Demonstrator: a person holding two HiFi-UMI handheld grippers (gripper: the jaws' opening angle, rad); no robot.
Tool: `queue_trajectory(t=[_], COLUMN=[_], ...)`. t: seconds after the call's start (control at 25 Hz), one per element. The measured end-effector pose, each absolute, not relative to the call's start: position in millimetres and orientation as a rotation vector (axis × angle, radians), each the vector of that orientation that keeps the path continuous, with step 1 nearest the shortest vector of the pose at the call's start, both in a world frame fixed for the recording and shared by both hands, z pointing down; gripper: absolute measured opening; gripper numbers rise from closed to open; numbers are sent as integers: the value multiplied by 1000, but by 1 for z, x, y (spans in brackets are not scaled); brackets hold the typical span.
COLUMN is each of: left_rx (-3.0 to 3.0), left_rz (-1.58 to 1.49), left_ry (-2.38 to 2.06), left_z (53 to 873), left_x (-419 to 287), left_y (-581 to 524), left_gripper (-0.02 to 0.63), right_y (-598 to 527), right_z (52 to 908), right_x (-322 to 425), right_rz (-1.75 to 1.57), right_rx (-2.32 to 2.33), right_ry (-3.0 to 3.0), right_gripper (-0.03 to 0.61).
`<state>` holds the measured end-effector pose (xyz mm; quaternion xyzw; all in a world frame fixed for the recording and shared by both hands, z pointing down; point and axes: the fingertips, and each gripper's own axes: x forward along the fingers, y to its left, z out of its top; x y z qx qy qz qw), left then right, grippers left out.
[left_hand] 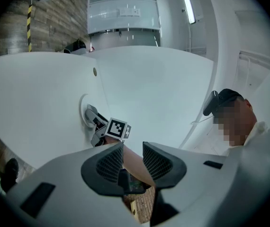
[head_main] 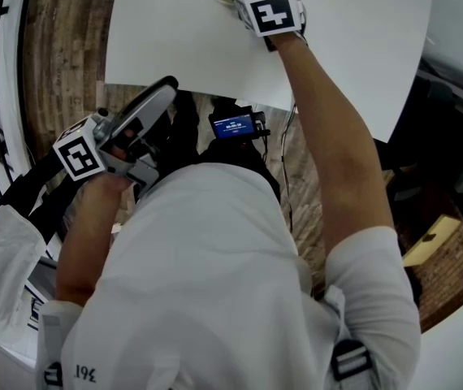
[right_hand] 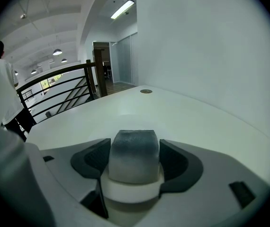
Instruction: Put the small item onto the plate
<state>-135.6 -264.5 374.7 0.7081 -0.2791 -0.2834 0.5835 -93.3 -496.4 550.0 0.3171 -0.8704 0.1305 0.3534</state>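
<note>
Reaching across the white worktop [head_main: 337, 47], the right gripper [right_hand: 134, 148] clamps its fingers on the small grey item [right_hand: 133, 162] at the plate [left_hand: 84, 109], apparently for placing; the left gripper [left_hand: 132, 162] hangs clear, fingers parted, empty.

My head view looks steeply down onto the flat white tabletop [head_main: 353, 47]. The left gripper view faces across it, sharing the grey marker-cubed right gripper [left_hand: 91, 119], centre-left. The right gripper view skims it, probably low, close behind a small grey rounded block [right_hand: 132, 155].

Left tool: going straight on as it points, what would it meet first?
Left tool would likely meet the person's right forearm, seen across its open jaws; table beyond. Depth unclear.
</note>
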Motion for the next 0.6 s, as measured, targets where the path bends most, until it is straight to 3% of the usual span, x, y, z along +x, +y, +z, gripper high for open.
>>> queue_trajectory(t=[0.6], left_rx=[1663], left_rz=[-661], left_ry=[-642], left_z=[372], left_x=[-135], left_y=[-266], left_gripper=[115], right_y=[-493], right_z=[536], right_x=[-92], right_rz=[304], right_rx=[809], right_ry=[-2245], right_gripper=[310])
